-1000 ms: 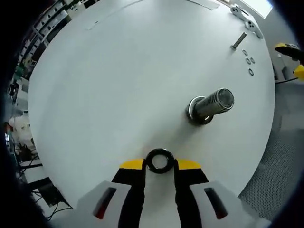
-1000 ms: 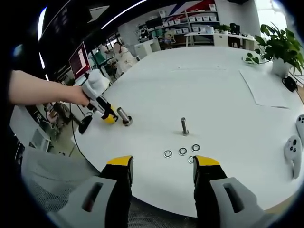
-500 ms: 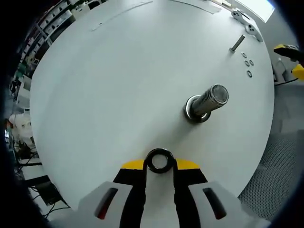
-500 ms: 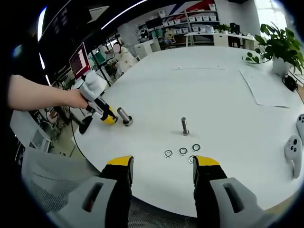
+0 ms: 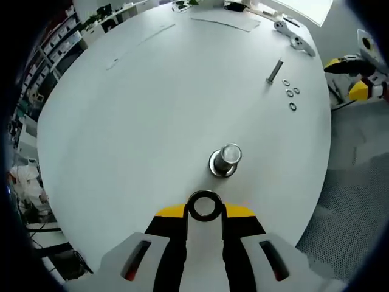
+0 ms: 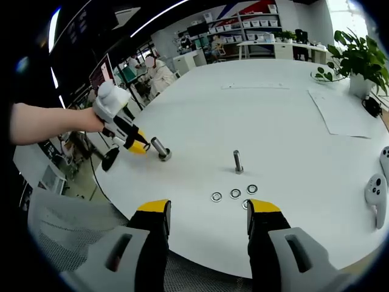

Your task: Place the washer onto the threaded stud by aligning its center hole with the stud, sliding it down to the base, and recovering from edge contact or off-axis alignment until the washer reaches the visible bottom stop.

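- Left gripper view: left gripper [image 5: 205,210] clamps the washer [image 5: 204,205] near the threaded stud [image 5: 226,159].
- Centre the hole over the stud top, keep the washer level.
- Right gripper [image 6: 208,214] hangs open.

Both views are bright and evenly lit from overhead, and the white surface [image 5: 152,109] reads nearly blown out across its middle, with soft glare and few shadows. The threaded stud [image 5: 226,159] casts only a faint, short shadow at its base. In the right gripper view a long ceiling light strip [image 6: 159,17] glows at 11 o'clock, and a window [image 6: 340,12] at 1 o'clock washes out. Fisheye distortion bends the surface's edge into a curve; detail smears toward the rims. The shelving [image 6: 255,30] at 12 o'clock is soft and small
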The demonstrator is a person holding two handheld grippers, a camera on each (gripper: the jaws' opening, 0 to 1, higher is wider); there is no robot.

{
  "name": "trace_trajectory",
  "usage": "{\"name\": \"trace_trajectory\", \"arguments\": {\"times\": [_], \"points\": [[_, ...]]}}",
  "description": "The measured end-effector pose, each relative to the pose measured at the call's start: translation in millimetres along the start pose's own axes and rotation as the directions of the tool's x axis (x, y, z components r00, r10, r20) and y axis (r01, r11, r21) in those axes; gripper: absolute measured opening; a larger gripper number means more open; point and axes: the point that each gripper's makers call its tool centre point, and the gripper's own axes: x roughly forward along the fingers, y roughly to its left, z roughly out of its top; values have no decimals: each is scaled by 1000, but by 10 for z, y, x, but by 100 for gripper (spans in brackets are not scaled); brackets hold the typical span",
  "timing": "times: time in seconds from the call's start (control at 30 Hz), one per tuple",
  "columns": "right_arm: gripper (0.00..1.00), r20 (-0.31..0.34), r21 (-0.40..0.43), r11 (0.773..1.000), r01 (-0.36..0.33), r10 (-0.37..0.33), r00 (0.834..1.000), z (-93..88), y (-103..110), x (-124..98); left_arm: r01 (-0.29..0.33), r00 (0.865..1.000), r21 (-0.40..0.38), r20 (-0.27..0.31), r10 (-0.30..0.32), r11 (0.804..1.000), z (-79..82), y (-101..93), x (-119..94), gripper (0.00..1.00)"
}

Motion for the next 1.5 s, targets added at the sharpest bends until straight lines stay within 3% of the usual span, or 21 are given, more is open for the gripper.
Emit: {"name": "trace_trajectory", "arguments": {"times": [0.43,0.8,1.5], "points": [[53,-5,-6,1000,0,0,1000,-9,3,1,16,999,86,38,-19,996,319,-166,-210,19],[53,-2,-3,1000,-3,3,1000,-4,4,1,29,999,146,18,-32,989,459,-238,-84,19],[53,1,3,1000,-8,8,1000,4,10,-4,6,999,211,-50,5,977,416,-204,192,19]]}}
